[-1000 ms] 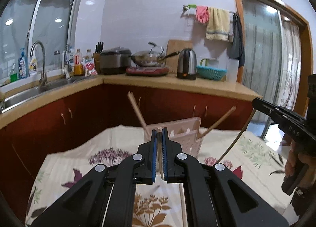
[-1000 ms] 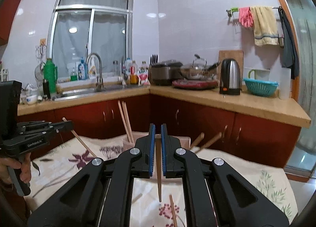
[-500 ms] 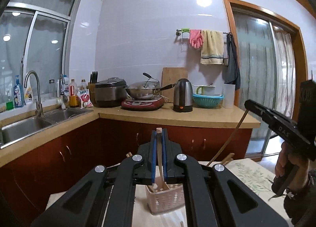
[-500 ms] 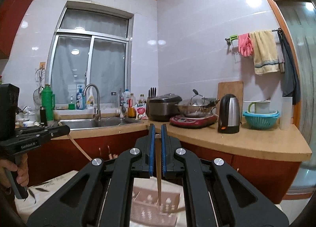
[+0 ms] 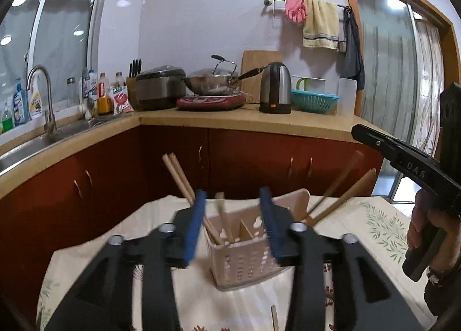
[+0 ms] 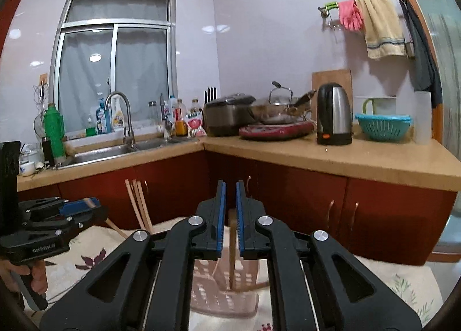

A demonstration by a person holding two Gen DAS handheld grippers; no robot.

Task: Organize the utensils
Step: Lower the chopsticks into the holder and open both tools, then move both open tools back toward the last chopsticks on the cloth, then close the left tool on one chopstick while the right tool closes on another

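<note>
A pale pink slotted utensil basket (image 5: pixel 245 261) stands on the flowered tablecloth (image 5: pixel 383 230) with several wooden chopsticks (image 5: pixel 178 178) leaning out of it. My left gripper (image 5: pixel 232 193) hovers just over the basket, its jaws opening wide. One chopstick (image 5: pixel 220 210) stands loose between them, inside the basket. My right gripper (image 6: pixel 230 184) is over the same basket (image 6: pixel 213 296), its jaws opening a little. A chopstick (image 6: pixel 232 247) hangs in the narrow gap, its lower end down in the basket. Each gripper shows in the other's view: the right gripper (image 5: pixel 357 130), the left gripper (image 6: pixel 95 207).
One loose chopstick (image 5: pixel 273 316) lies on the cloth near me. Behind the table run red cabinets (image 5: pixel 259 163) under an L-shaped counter with a kettle (image 5: pixel 275 87), a wok (image 5: pixel 213 83), a rice cooker (image 5: pixel 160 87) and a sink (image 6: pixel 115 152). A hand (image 5: pixel 423 233) holds the right gripper.
Both grippers came down from higher up onto the basket. The left jaws went from shut on a chopstick to wide apart; the right jaws parted slightly around theirs.
</note>
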